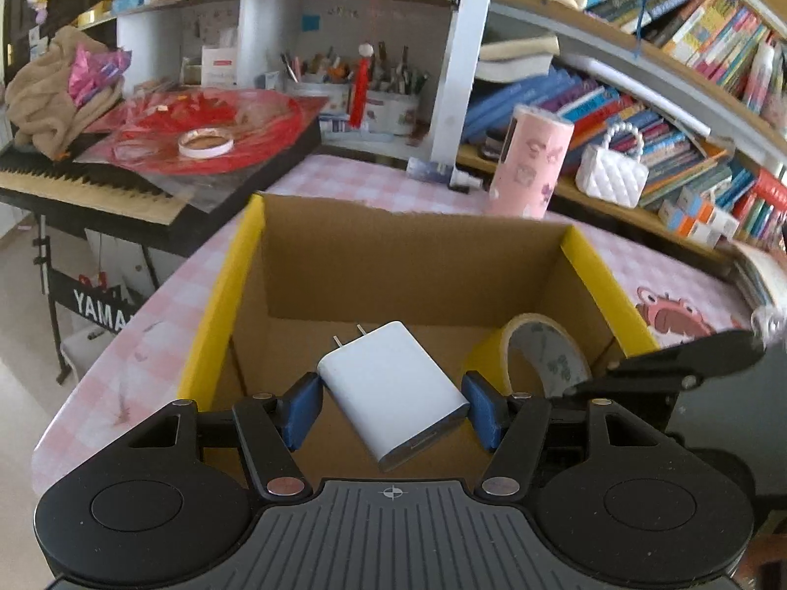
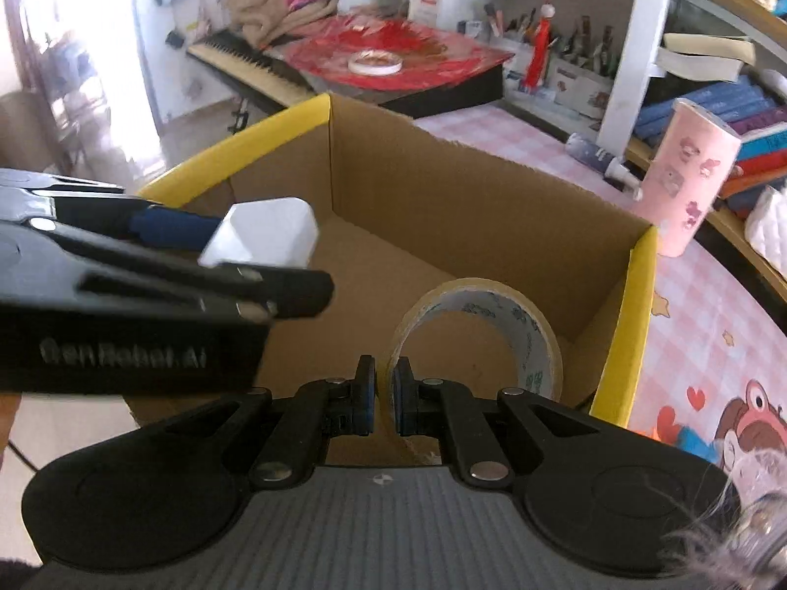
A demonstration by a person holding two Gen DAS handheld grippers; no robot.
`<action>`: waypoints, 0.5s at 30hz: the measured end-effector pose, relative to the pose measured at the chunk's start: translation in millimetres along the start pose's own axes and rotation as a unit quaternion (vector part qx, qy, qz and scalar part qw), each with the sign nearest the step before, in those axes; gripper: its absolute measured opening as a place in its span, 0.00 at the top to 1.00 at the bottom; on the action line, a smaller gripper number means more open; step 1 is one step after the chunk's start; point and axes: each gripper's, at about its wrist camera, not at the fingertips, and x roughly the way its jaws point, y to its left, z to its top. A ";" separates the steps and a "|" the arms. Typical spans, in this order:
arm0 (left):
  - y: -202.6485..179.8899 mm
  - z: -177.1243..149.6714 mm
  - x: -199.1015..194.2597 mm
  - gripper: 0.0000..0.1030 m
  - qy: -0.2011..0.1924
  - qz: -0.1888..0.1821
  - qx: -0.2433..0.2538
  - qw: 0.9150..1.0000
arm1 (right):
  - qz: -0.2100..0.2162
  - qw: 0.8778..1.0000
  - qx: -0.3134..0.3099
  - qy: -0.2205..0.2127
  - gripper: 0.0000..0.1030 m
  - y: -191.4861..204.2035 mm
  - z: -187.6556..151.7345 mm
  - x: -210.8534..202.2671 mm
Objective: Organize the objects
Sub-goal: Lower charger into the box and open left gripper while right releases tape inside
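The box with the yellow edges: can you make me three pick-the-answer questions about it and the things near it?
1. Where is the white charger?
A. over the cardboard box
B. on the piano
C. on the bookshelf

2. What colour is the tall cup behind the box?
A. green
B. pink
C. black

3. What is the right hand-held gripper doing?
A. hanging open with nothing in it
B. pinching the tape roll
C. gripping the cup

Answers: 1 A, the left hand-held gripper holds the charger between its blue pads above the open box. 2 B, the cup is pink with small pictures. 3 B, its fingers are closed on the roll's wall, inside the box.
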 end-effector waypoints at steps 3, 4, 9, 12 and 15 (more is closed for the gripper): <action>-0.9 -0.7 7.7 0.40 0.011 0.005 -0.001 1.000 | 0.013 1.000 -0.006 0.019 0.93 -4.6 2.4 4.3; -1.1 -0.8 10.1 0.40 0.016 0.007 -0.001 1.000 | 0.018 0.999 -0.008 0.025 0.93 -5.1 3.1 5.0; -0.6 -1.7 17.9 0.40 0.030 0.009 -0.007 0.999 | 0.033 0.998 0.000 0.049 0.92 -7.1 5.2 8.2; -0.2 -3.1 17.6 0.40 0.027 0.006 -0.009 1.000 | 0.039 0.998 0.006 0.049 0.89 -7.6 4.0 6.6; 0.6 -2.6 15.5 0.39 0.024 0.003 -0.018 1.000 | 0.032 0.998 0.002 0.046 0.88 -4.8 3.9 4.4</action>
